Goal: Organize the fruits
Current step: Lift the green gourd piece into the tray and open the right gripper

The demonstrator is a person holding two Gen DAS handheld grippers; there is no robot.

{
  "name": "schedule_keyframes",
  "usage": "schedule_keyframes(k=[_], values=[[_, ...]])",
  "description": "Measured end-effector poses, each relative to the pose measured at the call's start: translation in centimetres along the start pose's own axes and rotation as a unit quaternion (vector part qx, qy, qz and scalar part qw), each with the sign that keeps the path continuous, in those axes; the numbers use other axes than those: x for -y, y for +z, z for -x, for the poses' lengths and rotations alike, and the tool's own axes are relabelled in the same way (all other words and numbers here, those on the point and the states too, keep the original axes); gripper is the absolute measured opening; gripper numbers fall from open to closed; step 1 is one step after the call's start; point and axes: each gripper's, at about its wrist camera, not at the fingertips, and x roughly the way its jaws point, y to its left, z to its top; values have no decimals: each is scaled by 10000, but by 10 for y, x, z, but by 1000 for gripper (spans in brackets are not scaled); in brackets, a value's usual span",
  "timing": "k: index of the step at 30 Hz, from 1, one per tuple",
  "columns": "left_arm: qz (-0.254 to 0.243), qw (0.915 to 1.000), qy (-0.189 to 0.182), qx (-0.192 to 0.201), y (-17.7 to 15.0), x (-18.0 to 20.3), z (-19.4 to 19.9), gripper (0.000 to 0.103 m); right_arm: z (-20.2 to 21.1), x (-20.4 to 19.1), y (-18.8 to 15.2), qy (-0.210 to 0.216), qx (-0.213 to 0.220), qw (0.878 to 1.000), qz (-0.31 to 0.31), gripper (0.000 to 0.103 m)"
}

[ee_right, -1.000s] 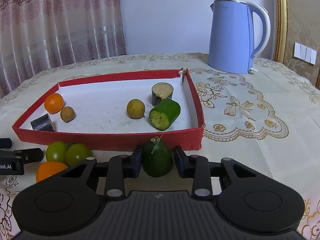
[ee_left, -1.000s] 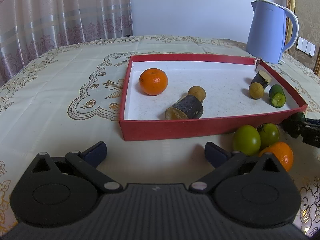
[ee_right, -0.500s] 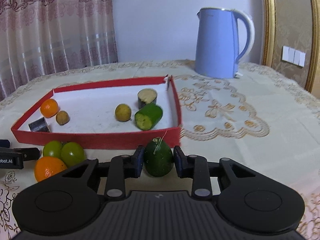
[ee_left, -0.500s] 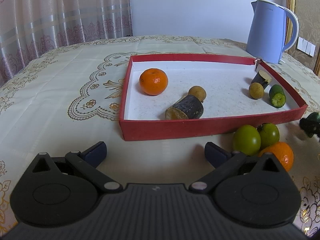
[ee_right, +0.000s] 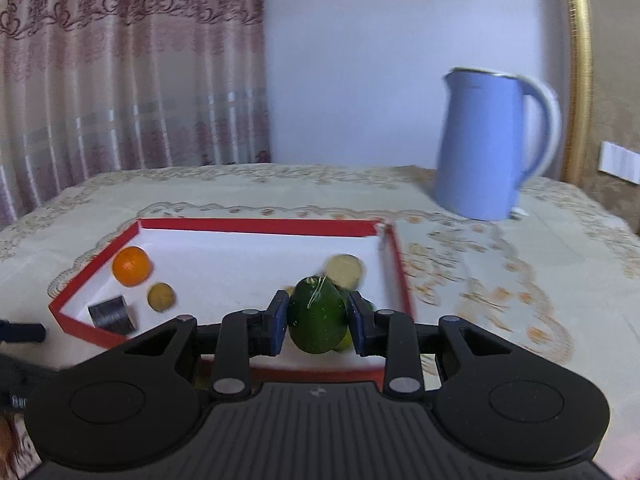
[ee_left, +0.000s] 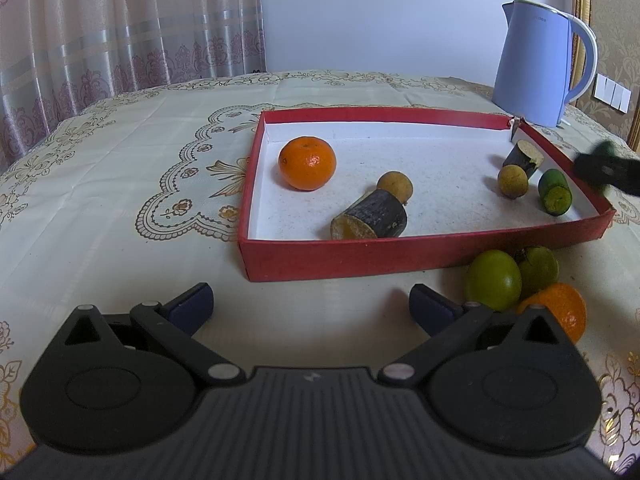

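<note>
Cream embroidered tablecloth (ee_left: 120, 200) under a shallow red cardboard tray with white floor (ee_left: 400, 258), the landmark here; tall pale-blue electric kettle (ee_left: 536, 64) beyond its far right corner. Inside the tray: round orange mandarin (ee_left: 307, 163) at far left, dark-skinned cut cane piece (ee_left: 372, 216) near the front wall, short green cucumber chunk (ee_left: 554, 192) at right. Outside the front wall, near its right end: two green round fruits (ee_left: 494, 280) beside another orange. Left gripper (ee_left: 310, 304) low before the front wall, fingers wide apart, empty. Right gripper (ee_right: 318, 316) clamped on a dark green oval fruit (ee_right: 318, 314), carried above the tray's right end. Transfer step apparently under way; next, probably a lowering onto bare floor clear of the cucumber, then release.
</note>
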Motion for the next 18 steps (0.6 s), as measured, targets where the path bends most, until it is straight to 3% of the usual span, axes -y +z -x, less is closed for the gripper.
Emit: schedule_keyframes(k=[11,16,18], values=[[14,10000,-13,-3,0,0,-1,103,-64,-44,11,402,-426,9954,758,31],[15,10000,-15,-5,0,0,-1,103,-80,-52,4,564,-768,9914,896,31],[15,10000,-14,-3,0,0,-1,103,-77,-53,2,534,-721,9918,909,31]])
